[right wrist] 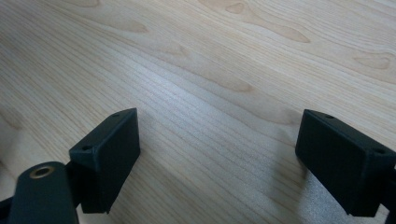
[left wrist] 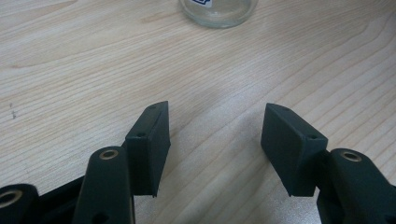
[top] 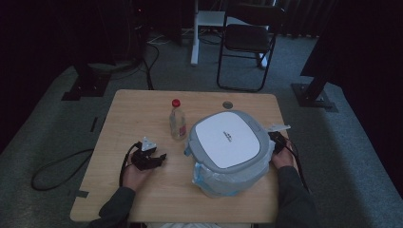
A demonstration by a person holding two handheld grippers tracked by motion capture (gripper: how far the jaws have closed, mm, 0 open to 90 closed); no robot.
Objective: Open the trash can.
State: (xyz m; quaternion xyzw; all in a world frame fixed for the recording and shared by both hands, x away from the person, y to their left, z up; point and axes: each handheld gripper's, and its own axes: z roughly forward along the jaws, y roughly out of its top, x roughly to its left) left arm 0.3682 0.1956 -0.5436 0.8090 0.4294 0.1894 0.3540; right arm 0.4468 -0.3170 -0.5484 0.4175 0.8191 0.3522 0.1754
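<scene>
Left fingers [left wrist: 149, 144]: two black pads spread wide, nothing between them, bare wood under the gap
Right fingers [right wrist: 109, 156]: two black pads spread wide, holding nothing, bare wood under the gap
Left gripper [top: 159, 159]: one, low over the counter's left half, pointing towards the bin
Right gripper [top: 277, 141]: one, just beside the bin's right side; contact cannot be told from the high view
Bottle [top: 177, 121]: one, clear with a red cap, upright, just left of the bin; its glass base sits at the top edge of the left gripper view, ahead of the left fingers
Bin [top: 227, 152]: one, white lid with grey rim, a pale liner bag bulging below the lid, on the counter's right half
Counter [top: 142, 107]: one, light wood
Chair [top: 247, 45]: one, black, on the floor beyond the counter
</scene>
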